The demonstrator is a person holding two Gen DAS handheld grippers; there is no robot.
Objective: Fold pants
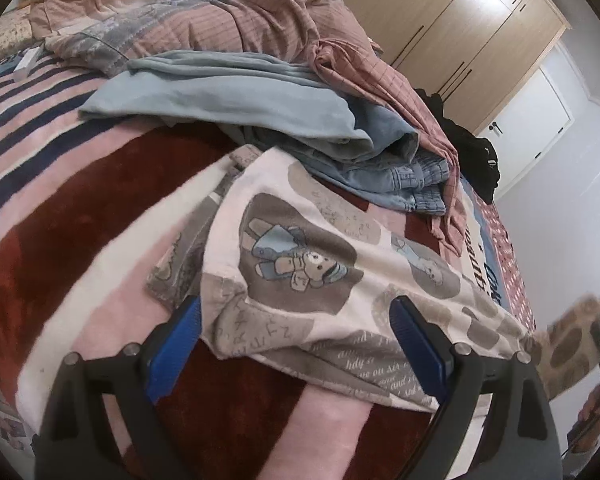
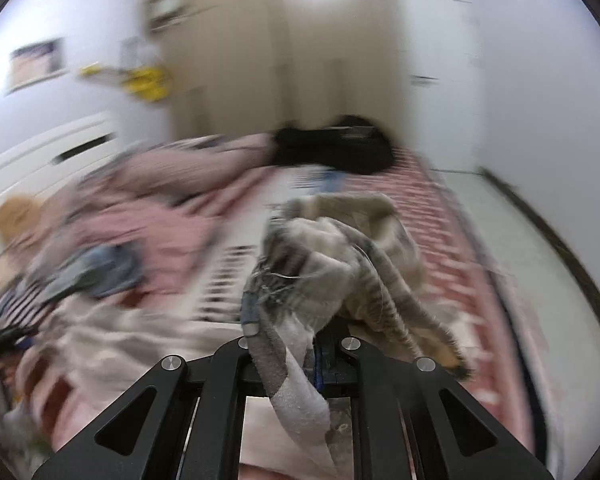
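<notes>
Early stage: pants spread on bed, centre frame, no finished fold visible. Left gripper jaws released above them. Right gripper clenched on bunched pants end, lower centre.

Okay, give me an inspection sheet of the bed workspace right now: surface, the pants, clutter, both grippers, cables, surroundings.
Surface: bed covered by a striped blanket in dark red, pink and white.
Job's things: printed pants lie spread on the blanket; one end is lifted off to the right.
Clutter: light blue garment on a denim piece; pink checked bedding behind; black garment at the far edge.
Grippers: left gripper open, fingers either side of the pants' near edge; right gripper shut on bunched pants fabric, view blurred.
Cables: nothing seen.
Surroundings: wooden wardrobe, white door, white walls.
</notes>
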